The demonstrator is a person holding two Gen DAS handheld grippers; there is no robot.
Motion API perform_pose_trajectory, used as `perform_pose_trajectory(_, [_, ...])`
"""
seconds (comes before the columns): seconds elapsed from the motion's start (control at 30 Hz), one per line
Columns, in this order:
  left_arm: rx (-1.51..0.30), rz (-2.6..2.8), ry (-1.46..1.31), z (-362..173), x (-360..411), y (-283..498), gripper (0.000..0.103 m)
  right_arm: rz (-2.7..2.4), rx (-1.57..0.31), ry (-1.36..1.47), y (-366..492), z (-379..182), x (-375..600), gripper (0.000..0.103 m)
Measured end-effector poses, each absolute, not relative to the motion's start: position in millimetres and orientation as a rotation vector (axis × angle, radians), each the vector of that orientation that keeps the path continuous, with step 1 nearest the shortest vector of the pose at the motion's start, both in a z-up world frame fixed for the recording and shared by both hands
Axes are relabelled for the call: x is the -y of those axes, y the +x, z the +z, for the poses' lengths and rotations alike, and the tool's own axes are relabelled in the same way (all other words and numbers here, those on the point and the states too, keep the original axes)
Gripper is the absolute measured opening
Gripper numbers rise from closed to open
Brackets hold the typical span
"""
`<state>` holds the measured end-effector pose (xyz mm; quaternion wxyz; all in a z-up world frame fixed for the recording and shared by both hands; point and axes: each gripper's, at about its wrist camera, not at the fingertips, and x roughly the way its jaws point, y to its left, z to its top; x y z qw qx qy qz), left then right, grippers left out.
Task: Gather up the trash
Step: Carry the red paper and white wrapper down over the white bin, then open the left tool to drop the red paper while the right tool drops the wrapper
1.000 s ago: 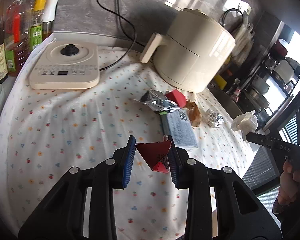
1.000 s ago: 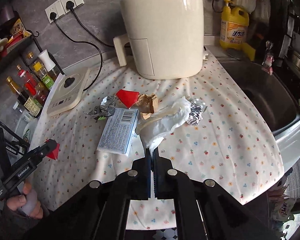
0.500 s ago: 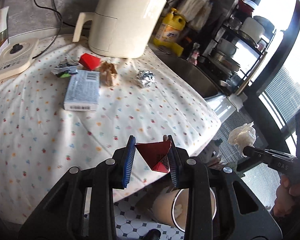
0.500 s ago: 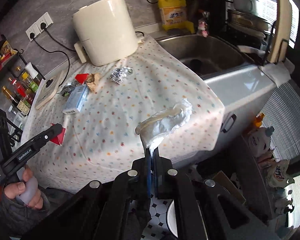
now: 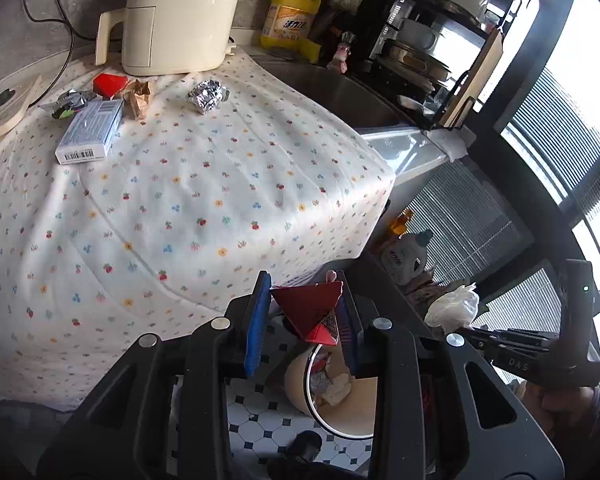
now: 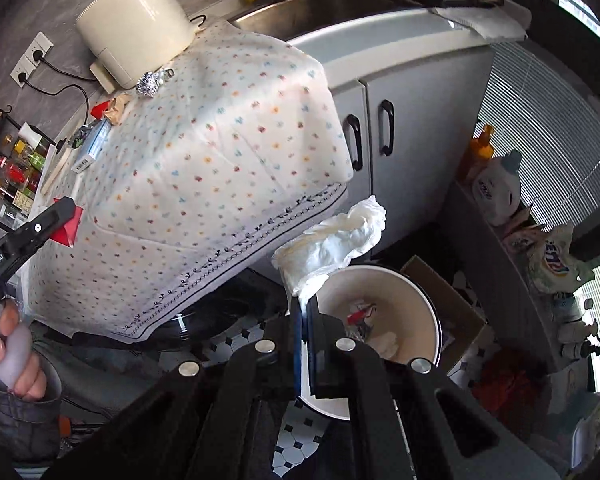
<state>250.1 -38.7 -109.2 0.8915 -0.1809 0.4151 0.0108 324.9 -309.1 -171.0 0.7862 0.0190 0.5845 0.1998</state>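
The left gripper (image 5: 304,320) clamps a red carton (image 5: 309,312) between its pads, above the bin (image 5: 300,384). The right gripper (image 6: 305,320) pinches a white tissue (image 6: 332,240), which sticks out past its fingertips over the bin's near rim.

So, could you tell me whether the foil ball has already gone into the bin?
No, the foil ball lies on the tablecloth beside the cream appliance.

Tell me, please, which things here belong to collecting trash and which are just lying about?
Job:
red carton piece
white tissue
bin
foil ball
brown paper scrap
blue box
silver wrapper
red scrap

Lying about:
air fryer
detergent bottle
dish rack
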Motion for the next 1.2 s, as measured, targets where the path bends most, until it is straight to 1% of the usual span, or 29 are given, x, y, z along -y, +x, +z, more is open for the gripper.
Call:
perform_pose_trajectory(0.13, [-0.894,0.027,-0.360,-117.1,59.7,242.5,0.031,0.412,-1.320,0.063,317.5,-208.0,328.2,0.004])
perform_pose_trajectory(0.27, [-0.932,0.030,-0.345,-124.9,82.0,235.4,0.031,0.393,-1.392,0.083,313.4,-245.3,342.3,0.008])
perform_pose_trajectory(0.3, [-0.939,0.028,-0.340,-126.3,87.0,233.9,0.031,0.380,-1.411,0.086,313.1,-253.0,346.7,0.016])
perform_pose_trajectory(0.33, [-0.947,0.025,-0.336,-127.6,91.6,232.7,0.031,0.364,-1.417,0.092,312.4,-257.7,352.1,0.027])
perform_pose_trajectory(0.37, [-0.956,0.019,-0.330,-128.9,96.0,231.4,0.031,0.348,-1.406,0.102,311.7,-259.0,357.6,0.055])
perform_pose_trajectory(0.4, [-0.964,0.014,-0.325,-130.3,100.7,230.2,0.031,0.338,-1.387,0.105,310.3,-257.6,362.4,0.068])
perform_pose_trajectory(0.5, [-0.990,-0.014,-0.306,-136.0,114.7,230.3,0.031,0.330,-1.373,0.125,309.7,-253.1,375.7,0.067])
perform_pose_trajectory(0.9, [-1.055,-0.200,-0.241,-154.9,180.1,255.3,0.032,0.168,-1.291,0.235,285.4,-217.7,459.2,0.074])
perform_pose_trajectory(1.2, [-1.132,-0.308,-0.215,-192.8,231.1,260.8,0.032,0.064,-1.270,0.251,256.7,-207.7,508.2,0.075])
